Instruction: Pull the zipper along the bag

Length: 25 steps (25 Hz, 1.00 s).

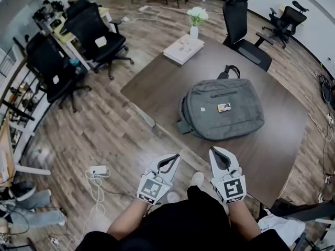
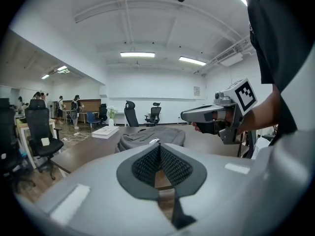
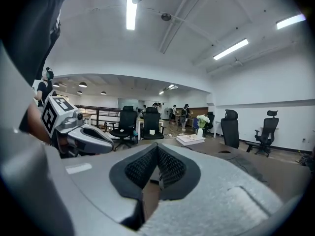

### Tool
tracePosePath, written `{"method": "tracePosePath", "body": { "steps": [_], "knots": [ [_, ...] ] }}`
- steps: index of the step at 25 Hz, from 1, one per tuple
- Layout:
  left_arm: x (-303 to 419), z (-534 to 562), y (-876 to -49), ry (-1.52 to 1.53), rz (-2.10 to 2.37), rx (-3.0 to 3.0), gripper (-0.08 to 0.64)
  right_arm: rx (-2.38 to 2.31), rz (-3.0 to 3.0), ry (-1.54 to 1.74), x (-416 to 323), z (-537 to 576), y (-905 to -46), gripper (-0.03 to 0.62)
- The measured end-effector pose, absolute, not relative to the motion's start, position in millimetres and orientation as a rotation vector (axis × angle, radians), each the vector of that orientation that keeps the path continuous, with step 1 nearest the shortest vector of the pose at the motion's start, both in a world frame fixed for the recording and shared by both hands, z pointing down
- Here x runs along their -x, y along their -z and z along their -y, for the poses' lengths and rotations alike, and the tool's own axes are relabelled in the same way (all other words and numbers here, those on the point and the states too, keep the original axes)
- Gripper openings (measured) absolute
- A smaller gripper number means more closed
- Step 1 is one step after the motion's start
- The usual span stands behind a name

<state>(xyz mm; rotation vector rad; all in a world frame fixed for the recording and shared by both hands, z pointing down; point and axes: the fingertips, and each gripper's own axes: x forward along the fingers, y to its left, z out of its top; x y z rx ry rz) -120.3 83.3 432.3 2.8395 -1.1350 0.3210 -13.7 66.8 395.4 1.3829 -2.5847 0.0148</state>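
A grey backpack (image 1: 222, 109) lies flat on the dark brown table (image 1: 157, 90), and a short zipper line (image 1: 222, 94) runs across its front. A small label (image 1: 224, 107) sits mid-bag. My left gripper (image 1: 171, 159) and right gripper (image 1: 215, 153) hover side by side near the table's front edge, close to my body and well short of the bag. Both are shut with nothing between the jaws. In the left gripper view the shut pads (image 2: 159, 154) point at the backpack (image 2: 147, 136), and the right gripper (image 2: 199, 114) shows beside them. In the right gripper view the pads (image 3: 156, 154) meet, with the left gripper (image 3: 91, 136) alongside.
A white box (image 1: 183, 48) and a vase of white flowers (image 1: 197, 20) stand at the table's far corner. A black office chair (image 1: 243, 30) is behind the table, and more chairs (image 1: 99, 33) stand at the left. A power strip with cable (image 1: 98, 170) lies on the wooden floor.
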Motion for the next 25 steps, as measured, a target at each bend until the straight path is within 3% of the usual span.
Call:
{"method": "tracePosePath", "body": {
  "steps": [14, 25],
  "knots": [
    [95.8, -15.4, -457.5, -0.307, 1.196, -2.649, 0.017, -1.291, 2.588, -0.069, -22.3, -13.9, -426.5, 0.002],
    [81.9, 7.9, -481.8, -0.514, 1.240, -2.636, 0.017, -1.282, 2.621, -0.184, -43.1, 12.7, -441.3, 0.002]
  ]
}}
